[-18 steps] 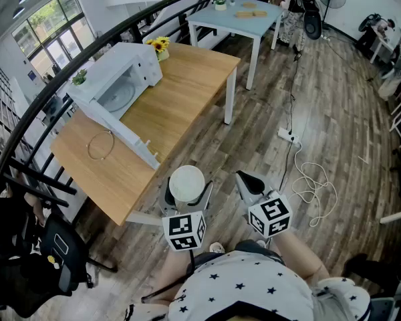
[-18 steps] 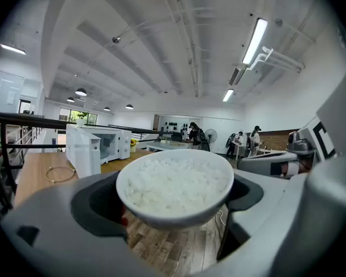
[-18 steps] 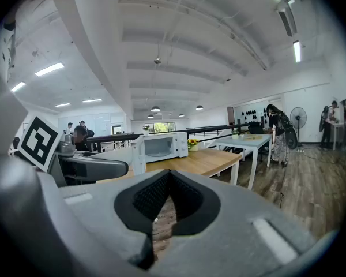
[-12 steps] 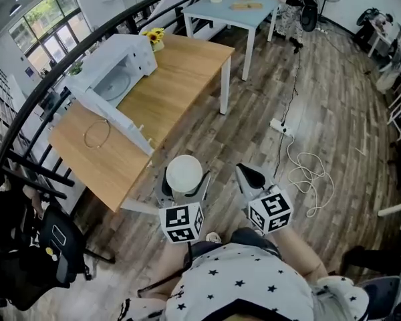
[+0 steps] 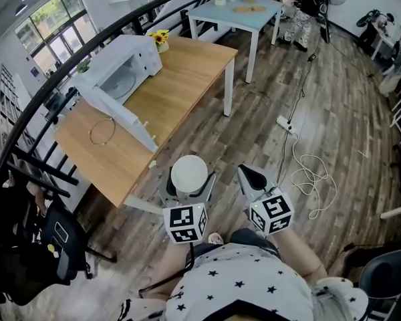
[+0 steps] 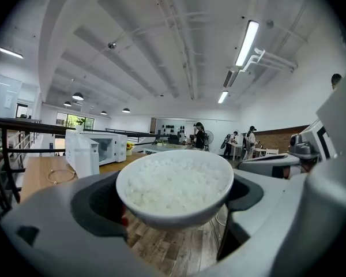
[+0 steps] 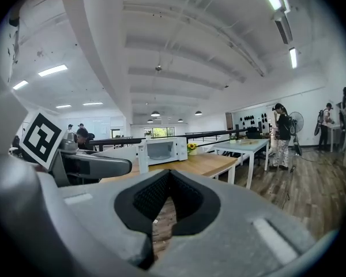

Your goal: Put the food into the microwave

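Held between the wide-spread jaws of the left gripper (image 5: 189, 184): a bowl (image 6: 176, 186) of rice, over the floor and short of the table (image 5: 187, 79). Right gripper (image 5: 250, 178) closed, empty. Could slide on smooth glaze or tip and shed grains mid-carry; farther on, could knock the table edge or the microwave (image 5: 117, 79)'s open door (image 5: 120, 122). White, round, glossy, filled almost level with plain rice.

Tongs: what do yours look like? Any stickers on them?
The left tongs and right tongs are grey with black ribbed pads. Each carries a white cube printed with black square markers. The person's shirt is white with dark stars.
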A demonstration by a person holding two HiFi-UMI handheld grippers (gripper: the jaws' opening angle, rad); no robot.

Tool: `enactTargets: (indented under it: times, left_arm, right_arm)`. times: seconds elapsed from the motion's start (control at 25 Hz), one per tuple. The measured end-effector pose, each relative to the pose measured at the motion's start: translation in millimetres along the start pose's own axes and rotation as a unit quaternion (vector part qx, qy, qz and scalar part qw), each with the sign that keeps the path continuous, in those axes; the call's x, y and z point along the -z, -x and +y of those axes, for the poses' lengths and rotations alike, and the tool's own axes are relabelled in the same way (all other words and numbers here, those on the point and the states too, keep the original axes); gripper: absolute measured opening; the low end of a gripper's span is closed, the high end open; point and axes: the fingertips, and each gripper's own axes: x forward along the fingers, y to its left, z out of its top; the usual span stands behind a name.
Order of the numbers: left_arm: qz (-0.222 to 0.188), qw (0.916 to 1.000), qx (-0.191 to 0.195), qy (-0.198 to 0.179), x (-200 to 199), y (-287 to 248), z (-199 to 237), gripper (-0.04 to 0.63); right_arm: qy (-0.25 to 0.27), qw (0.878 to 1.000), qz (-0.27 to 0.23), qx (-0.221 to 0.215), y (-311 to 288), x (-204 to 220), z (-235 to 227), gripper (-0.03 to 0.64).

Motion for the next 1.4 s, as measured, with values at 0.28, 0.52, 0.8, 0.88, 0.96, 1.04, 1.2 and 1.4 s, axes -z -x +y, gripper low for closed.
enactTargets:
  times: [0.28, 0.52, 0.8, 0.88, 0.96, 1.04, 1.2, 1.4]
  left_arm:
    - [-0.001, 0.9998, 0.015, -0.011, -1.2, -2.6, 1.4, 0.492]
    - [0.001, 0.9998, 0.022, -0.005, 0.0, -15.9, 1.3, 0.492]
    - [0.001, 0.9996, 0.025, -0.009, -4.4, -50.7, -8.3, 0.492]
    - [0.001, 0.9997, 0.021, -0.010, -6.6, -67.4, -9.4, 0.492]
    - [-0.002, 0.9998, 0.017, -0.008, -11.7, -87.2, -9.3, 0.492]
    - [-0.006, 0.9999, 0.012, -0.005, -18.4, -108.2, -8.5, 0.492]
    - [-0.015, 0.9999, 0.001, 0.000, -31.6, -152.5, -5.8, 0.492]
    - [-0.016, 0.9998, -0.012, 0.006, -43.5, -205.8, -8.1, 0.492]
  right_arm:
    - [-0.014, 1.000, -0.015, 0.005, -7.1, -1.2, 3.0, 0.005]
    - [-0.013, 1.000, -0.014, 0.022, -5.2, 0.6, -8.5, 0.005]
    - [-0.017, 0.999, -0.021, 0.022, -23.4, -5.6, -40.7, 0.005]
    - [-0.015, 1.000, -0.022, 0.015, -34.2, -7.8, -54.2, 0.005]
    - [-0.012, 1.000, -0.024, 0.010, -47.2, -12.1, -71.4, 0.005]
    - [-0.011, 1.000, -0.027, 0.006, -60.8, -18.4, -89.8, 0.005]
    - [-0.006, 0.999, -0.036, -0.001, -89.3, -32.7, -127.2, 0.005]
    - [-0.003, 0.999, -0.035, -0.014, -123.0, -44.7, -170.9, 0.005]
